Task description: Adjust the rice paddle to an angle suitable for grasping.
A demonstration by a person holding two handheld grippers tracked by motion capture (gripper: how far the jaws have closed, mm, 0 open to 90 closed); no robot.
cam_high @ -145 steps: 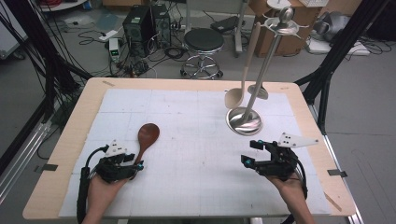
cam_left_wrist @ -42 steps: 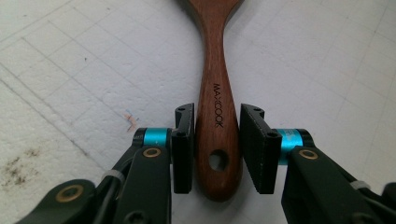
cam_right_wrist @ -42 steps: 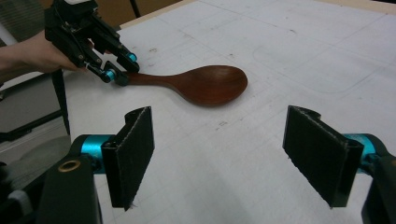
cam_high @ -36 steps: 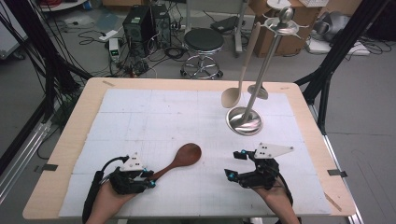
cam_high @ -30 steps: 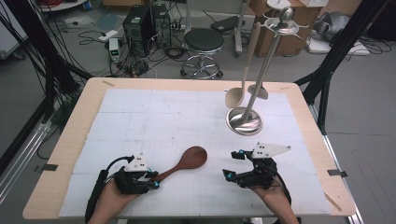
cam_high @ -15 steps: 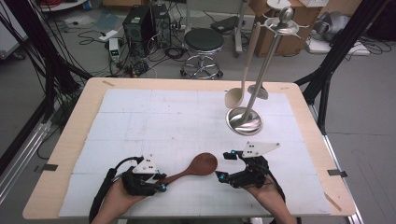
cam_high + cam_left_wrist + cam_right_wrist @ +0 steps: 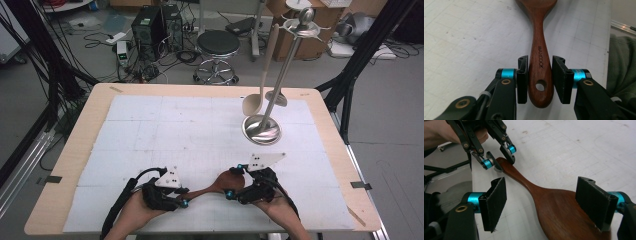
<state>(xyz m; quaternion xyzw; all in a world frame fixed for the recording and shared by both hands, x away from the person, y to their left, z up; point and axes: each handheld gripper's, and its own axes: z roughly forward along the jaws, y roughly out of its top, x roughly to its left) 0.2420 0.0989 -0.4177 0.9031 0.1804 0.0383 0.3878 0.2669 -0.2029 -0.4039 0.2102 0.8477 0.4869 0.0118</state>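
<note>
A dark brown wooden spoon lies low over the white mat near the front edge, its bowl toward the right. My left gripper is shut on the handle's end, and the left gripper view has both pads against the handle just beside its hanging hole. My right gripper is open, with its jaws standing either side of the spoon's bowl. In the right gripper view the pads are wide apart with the bowl between them and the left gripper farther off.
A metal utensil stand with a round base rises at the back right of the mat; a beige spoon hangs from it. Beyond the table are a stool, computer boxes and cables.
My left gripper has carried the spoon to the right, bowl leading. My right gripper has moved left, and the bowl now sits between its open jaws.
</note>
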